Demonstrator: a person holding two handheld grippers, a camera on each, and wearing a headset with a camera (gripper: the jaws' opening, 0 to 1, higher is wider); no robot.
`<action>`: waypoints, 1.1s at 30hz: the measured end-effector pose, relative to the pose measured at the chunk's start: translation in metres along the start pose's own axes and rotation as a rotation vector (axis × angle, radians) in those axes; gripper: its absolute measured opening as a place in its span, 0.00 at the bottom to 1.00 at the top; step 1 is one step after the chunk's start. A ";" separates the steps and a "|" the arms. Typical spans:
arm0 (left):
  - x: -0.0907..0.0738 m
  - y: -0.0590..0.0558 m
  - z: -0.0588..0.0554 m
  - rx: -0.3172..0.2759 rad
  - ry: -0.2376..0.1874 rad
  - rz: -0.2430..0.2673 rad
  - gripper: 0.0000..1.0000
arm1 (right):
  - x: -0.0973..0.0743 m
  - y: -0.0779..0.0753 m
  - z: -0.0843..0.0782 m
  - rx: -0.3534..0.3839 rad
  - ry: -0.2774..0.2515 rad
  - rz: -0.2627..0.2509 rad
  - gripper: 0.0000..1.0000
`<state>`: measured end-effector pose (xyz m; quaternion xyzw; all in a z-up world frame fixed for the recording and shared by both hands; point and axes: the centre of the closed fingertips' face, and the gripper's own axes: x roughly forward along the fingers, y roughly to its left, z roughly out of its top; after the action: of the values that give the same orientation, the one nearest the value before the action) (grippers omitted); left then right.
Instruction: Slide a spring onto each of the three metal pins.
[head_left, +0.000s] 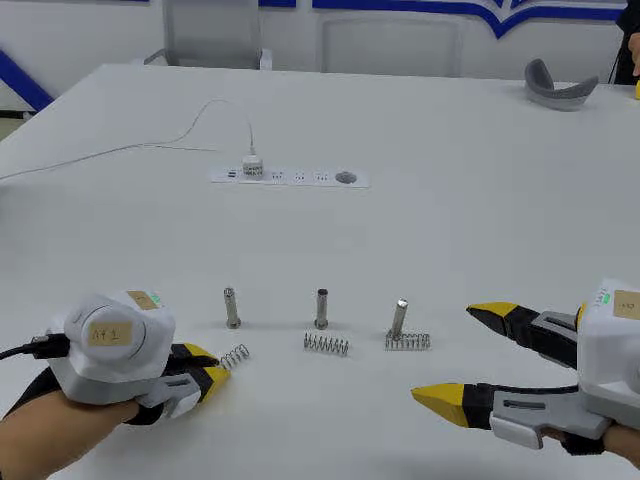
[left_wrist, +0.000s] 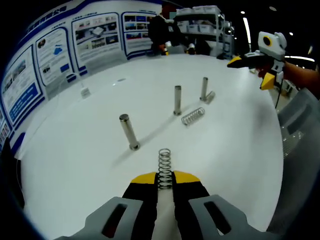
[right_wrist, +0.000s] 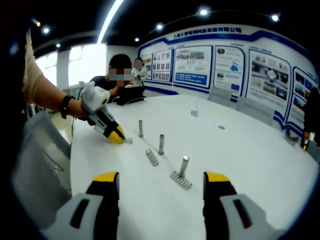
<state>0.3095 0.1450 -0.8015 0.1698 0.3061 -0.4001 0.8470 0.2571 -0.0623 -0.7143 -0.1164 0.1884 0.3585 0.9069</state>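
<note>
Three metal pins stand upright in a row on the white table: left pin (head_left: 231, 307), middle pin (head_left: 321, 308), right pin (head_left: 399, 318). One spring (head_left: 326, 344) lies in front of the middle pin, another spring (head_left: 407, 342) lies at the foot of the right pin. A third spring (head_left: 234, 356) (left_wrist: 164, 167) is held at its near end by my left gripper (head_left: 213, 372) (left_wrist: 165, 179), which is shut on it just in front of the left pin (left_wrist: 128, 131). My right gripper (head_left: 465, 352) (right_wrist: 161, 179) stands wide open to the right of the pins, holding nothing.
A white power strip (head_left: 290, 177) with a plugged charger and cable lies mid-table. A grey curved object (head_left: 559, 86) rests at the far right. Chairs stand behind the table's far edge. A person sits beyond the table in the right gripper view.
</note>
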 end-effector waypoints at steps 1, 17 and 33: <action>0.000 0.000 0.000 0.006 0.000 0.003 0.11 | 0.000 0.001 0.000 -0.001 0.000 0.001 0.70; -0.011 -0.038 0.036 0.070 -0.111 -0.049 0.10 | 0.006 0.015 0.008 -0.031 0.009 0.060 0.64; -0.023 -0.082 0.064 0.198 -0.200 -0.108 0.10 | 0.026 0.052 0.024 -0.038 0.018 0.261 0.41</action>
<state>0.2587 0.0731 -0.7422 0.1950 0.1879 -0.4881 0.8297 0.2446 -0.0013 -0.7075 -0.1113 0.2034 0.4757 0.8485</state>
